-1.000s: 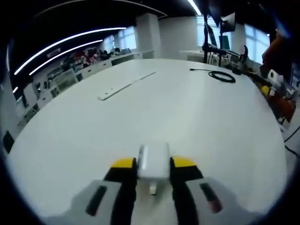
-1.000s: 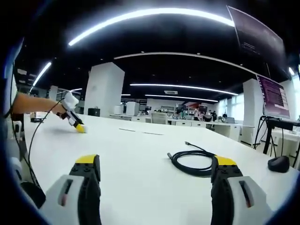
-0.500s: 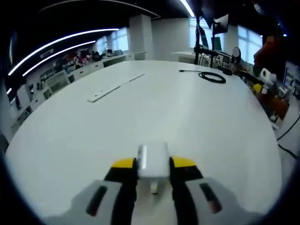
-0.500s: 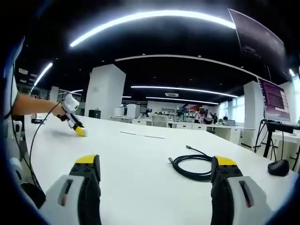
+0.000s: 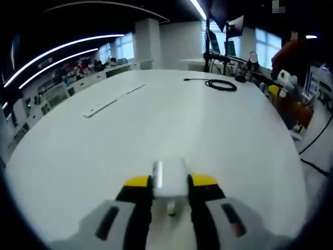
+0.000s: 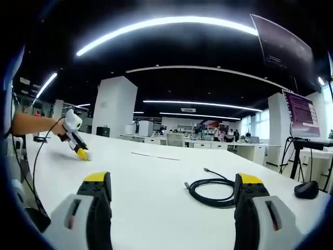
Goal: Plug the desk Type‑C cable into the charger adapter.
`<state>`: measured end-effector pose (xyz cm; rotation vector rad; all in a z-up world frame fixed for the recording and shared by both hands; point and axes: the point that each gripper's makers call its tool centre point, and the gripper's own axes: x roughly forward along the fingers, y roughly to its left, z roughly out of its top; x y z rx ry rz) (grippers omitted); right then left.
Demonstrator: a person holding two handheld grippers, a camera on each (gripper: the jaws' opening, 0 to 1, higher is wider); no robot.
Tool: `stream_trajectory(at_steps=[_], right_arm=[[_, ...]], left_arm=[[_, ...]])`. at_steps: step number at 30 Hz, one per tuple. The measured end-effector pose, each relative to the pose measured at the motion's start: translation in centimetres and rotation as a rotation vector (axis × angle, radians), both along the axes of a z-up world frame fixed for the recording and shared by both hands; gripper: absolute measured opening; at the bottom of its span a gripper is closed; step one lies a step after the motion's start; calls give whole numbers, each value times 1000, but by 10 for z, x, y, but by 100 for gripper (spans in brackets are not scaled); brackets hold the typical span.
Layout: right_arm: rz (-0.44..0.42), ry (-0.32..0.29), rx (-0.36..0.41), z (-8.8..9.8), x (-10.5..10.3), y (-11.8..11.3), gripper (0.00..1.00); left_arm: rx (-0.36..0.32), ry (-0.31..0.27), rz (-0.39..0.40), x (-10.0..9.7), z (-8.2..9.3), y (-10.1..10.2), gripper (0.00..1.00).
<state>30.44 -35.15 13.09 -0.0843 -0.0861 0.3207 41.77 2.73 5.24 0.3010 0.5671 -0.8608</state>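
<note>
My left gripper [image 5: 170, 183] is shut on a white charger adapter [image 5: 169, 178], which it holds just above the white table [image 5: 171, 120]. Far across the table in that view lies the coiled black Type-C cable [image 5: 219, 85]. In the right gripper view the same cable [image 6: 210, 186] lies coiled on the table just inside my right jaw, one plug end pointing left. My right gripper [image 6: 174, 190] is open, nothing between its yellow-tipped jaws. At the far left of that view the left gripper [image 6: 74, 139] shows, held in a person's hand, its tip low over the table.
A long white strip [image 5: 112, 100] lies on the table to the left. A black mouse [image 6: 306, 189] and a stand with a monitor [image 6: 303, 112] sit at the right. Stands and gear [image 5: 229, 52] crowd the table's far edge. A black wire [image 6: 31, 172] hangs at the left.
Both views have shifted slightly with the hands; the cable sits a bit further left in the left gripper view. Grips are unchanged.
</note>
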Motion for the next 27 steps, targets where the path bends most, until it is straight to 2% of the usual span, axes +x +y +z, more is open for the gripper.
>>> stream_trajectory(at_steps=[5, 20, 22, 27], right_arm=[[-8, -21, 36, 9, -2, -3, 100], [-59, 9, 56, 2, 0, -16, 100], [-62, 12, 57, 1, 0, -17, 100], [-60, 7, 58, 2, 0, -17, 100]], left_arm=[[-7, 6, -21, -14, -1, -12, 26], [-38, -9, -36, -45, 0, -32, 26], [-36, -6, -56, -60, 0, -40, 26], [-38, -2, -67, -66, 0, -45, 26]])
